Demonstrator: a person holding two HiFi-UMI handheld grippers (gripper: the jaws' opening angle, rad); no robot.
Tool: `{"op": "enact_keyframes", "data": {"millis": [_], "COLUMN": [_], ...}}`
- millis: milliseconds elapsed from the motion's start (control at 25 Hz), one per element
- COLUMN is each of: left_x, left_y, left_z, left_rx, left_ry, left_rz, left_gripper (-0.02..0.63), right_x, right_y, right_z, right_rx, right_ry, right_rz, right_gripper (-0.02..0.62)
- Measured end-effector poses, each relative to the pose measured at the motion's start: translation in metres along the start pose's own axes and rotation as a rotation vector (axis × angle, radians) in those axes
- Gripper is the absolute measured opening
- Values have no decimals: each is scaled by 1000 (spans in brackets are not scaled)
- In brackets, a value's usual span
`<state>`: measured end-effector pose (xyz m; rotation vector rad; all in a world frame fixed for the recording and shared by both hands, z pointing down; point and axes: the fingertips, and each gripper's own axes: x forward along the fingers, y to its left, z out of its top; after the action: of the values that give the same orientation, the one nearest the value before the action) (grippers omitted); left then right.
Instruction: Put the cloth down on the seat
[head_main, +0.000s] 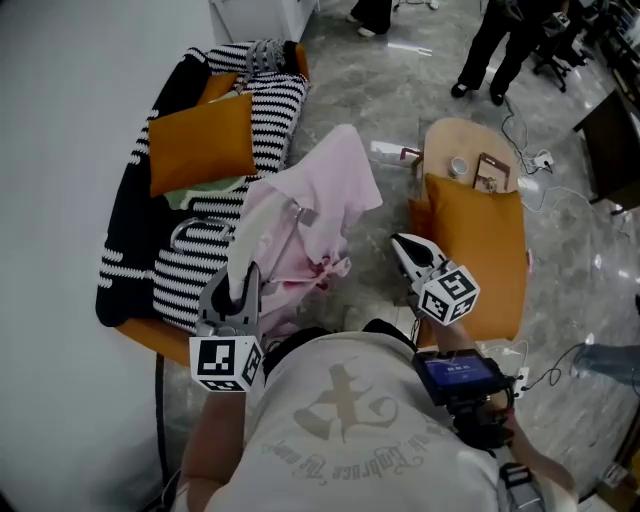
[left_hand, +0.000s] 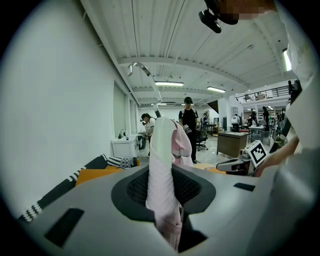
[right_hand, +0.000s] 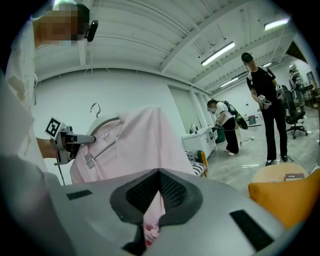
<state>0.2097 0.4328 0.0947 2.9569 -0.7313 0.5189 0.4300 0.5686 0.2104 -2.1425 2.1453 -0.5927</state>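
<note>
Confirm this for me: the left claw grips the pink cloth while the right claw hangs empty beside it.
Not quite: the right claw is not empty. The right gripper view shows its jaws closed on a fold of the pink cloth. The rest stands: the left claw grips the same cloth.

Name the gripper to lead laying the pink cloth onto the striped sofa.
Probably left: the left gripper, clamped on the pink cloth, is by the striped sofa; the right gripper pinches it nearer the orange chair.
</note>
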Motion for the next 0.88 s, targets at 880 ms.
{"op": "enact_keyframes", "data": {"millis": [880], "left_x": [-22], "left_y": [-10], "left_z": [20], "left_rx": [2], "left_ry": [30], "left_rz": [132], "left_gripper": [94], "right_x": [15], "right_y": [4], "right_z": [-2], "right_rx": [49], "right_ry": [41], "right_rz": [147], "right_gripper": [15]}}
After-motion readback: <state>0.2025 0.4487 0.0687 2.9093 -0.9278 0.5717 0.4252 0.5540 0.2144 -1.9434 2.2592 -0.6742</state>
